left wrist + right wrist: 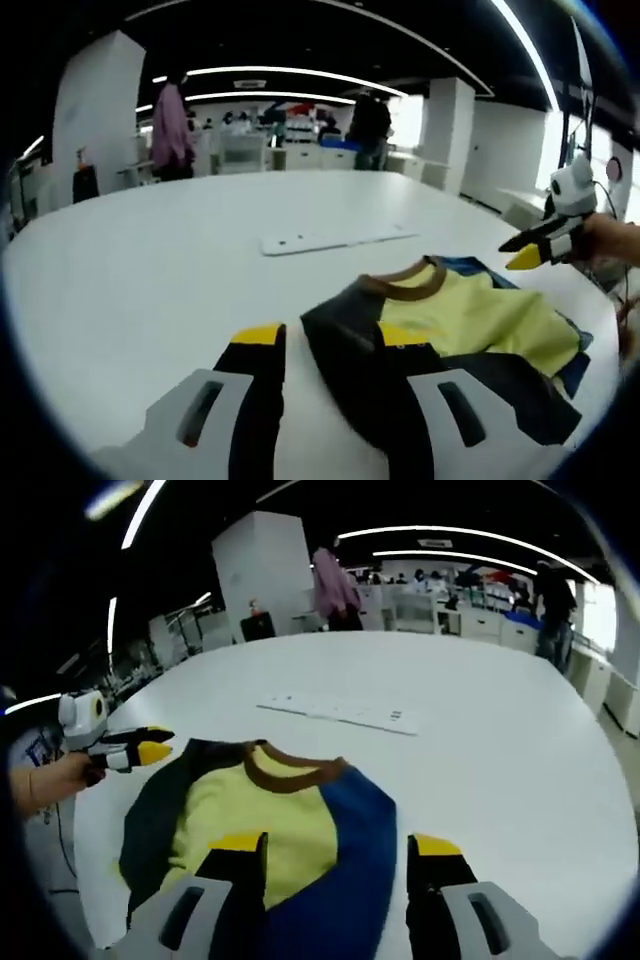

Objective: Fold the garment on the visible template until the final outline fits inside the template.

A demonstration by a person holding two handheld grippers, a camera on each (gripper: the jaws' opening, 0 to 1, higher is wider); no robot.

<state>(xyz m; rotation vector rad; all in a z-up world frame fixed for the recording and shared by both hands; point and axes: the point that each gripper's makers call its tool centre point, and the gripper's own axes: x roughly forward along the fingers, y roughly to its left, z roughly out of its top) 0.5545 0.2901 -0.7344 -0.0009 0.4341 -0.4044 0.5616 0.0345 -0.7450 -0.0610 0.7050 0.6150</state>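
Note:
A small shirt [470, 315] lies flat on the white table [150, 250], with a yellow body, a brown collar, one black sleeve and one blue sleeve. My left gripper [330, 335] is open, its right jaw over the black sleeve and its left jaw over bare table. In the right gripper view the shirt [260, 810] lies collar away from me. My right gripper [335, 844] is open there, its left jaw over the yellow body and its right jaw past the blue sleeve. The left gripper [158, 744] hovers by the black sleeve; the right gripper [522, 252] hovers beyond the blue side.
A long white flat strip [335, 240] [340, 712] lies on the table beyond the collar. A hand [610, 240] [45, 780] holds each far gripper. People [170, 125] stand among desks and white pillars far behind the table [500, 730].

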